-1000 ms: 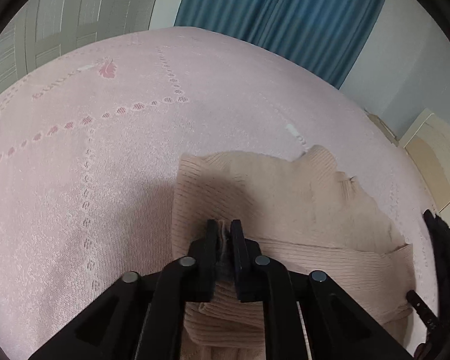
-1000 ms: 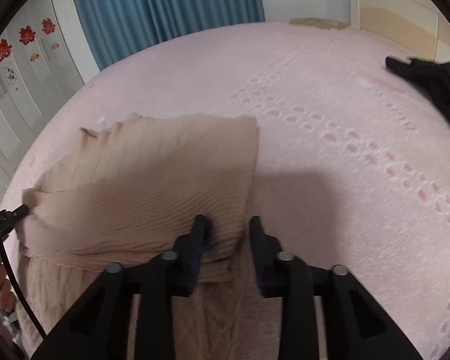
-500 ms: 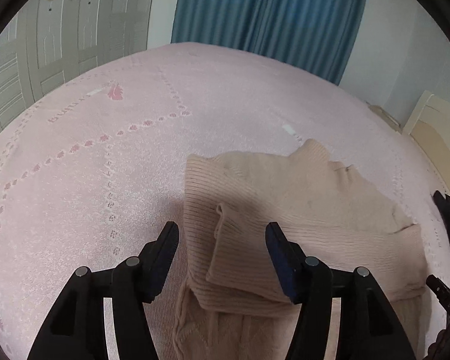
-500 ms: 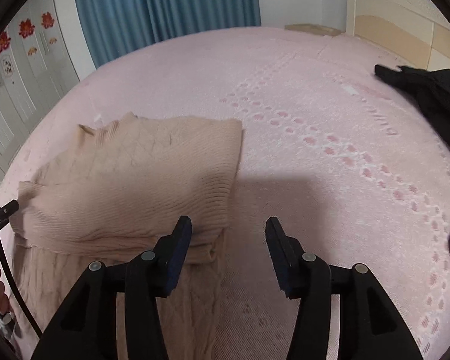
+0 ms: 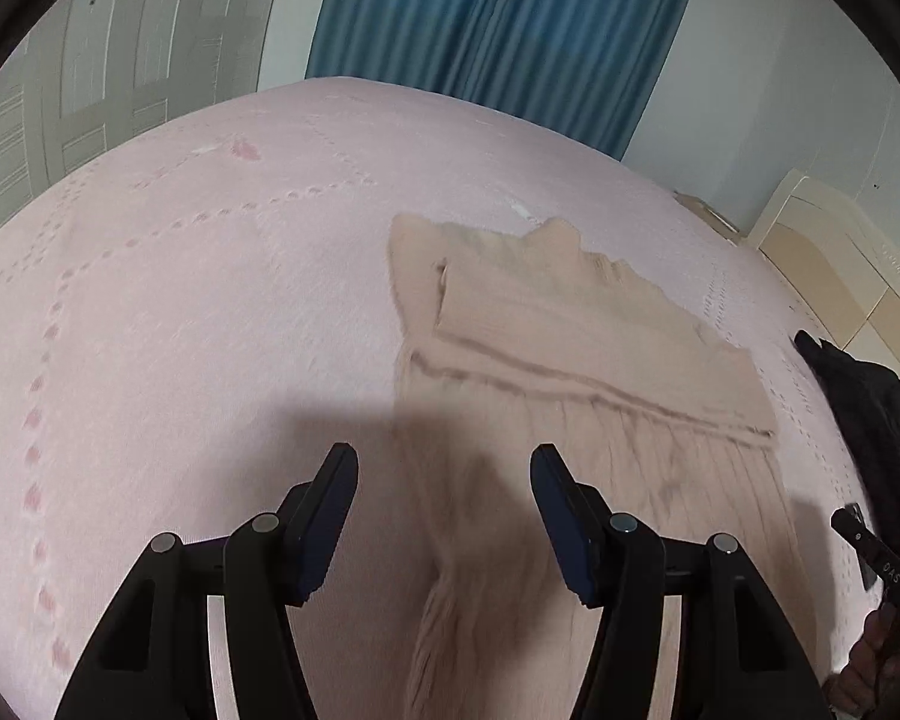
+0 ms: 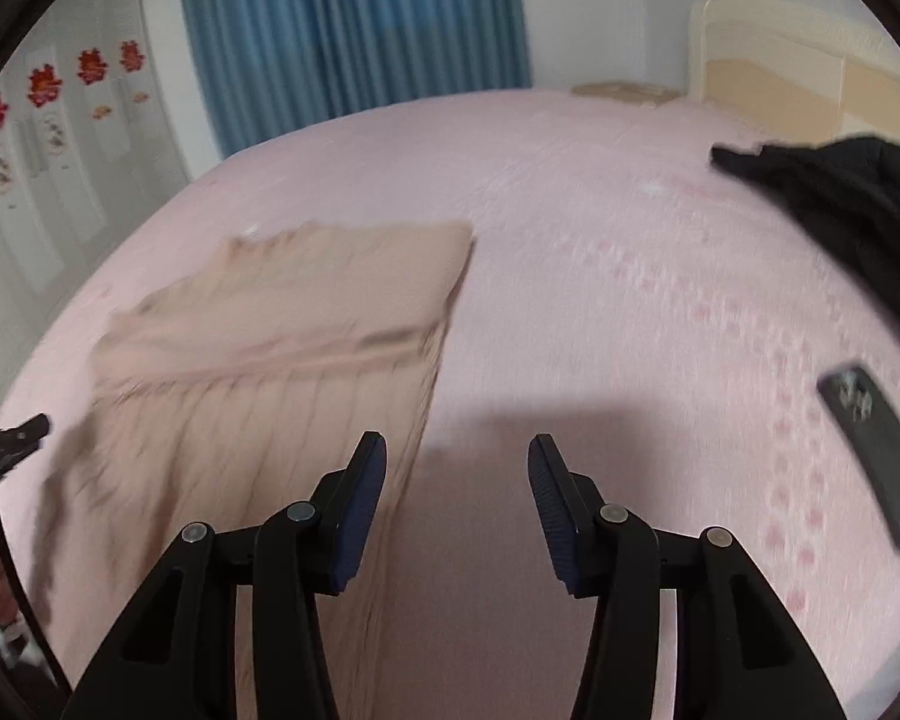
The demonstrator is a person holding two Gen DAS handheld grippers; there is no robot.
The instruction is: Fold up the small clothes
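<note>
- Both claws are spread wide and hold nothing: the left gripper (image 5: 444, 468) hovers above the lower part of the beige sweater (image 5: 576, 336), the right gripper (image 6: 456, 456) above its right edge and the bedspread.
- Sweater (image 6: 282, 324) lies flat on the pink bedspread (image 5: 180, 312), its upper part folded over in a band; from the left gripper it reaches toward 1 o'clock.
- Black garment (image 6: 840, 204) lies at the right gripper's 2 o'clock, a dark phone (image 6: 876, 450) at 3 o'clock.
- Blue curtains (image 5: 498, 30) hang at 12 o'clock.

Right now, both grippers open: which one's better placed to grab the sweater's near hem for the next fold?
Probably left. The left gripper hangs with the beige sweater lower body between its fingers, while the right gripper straddles its right edge, mostly over bare pink bedspread.
</note>
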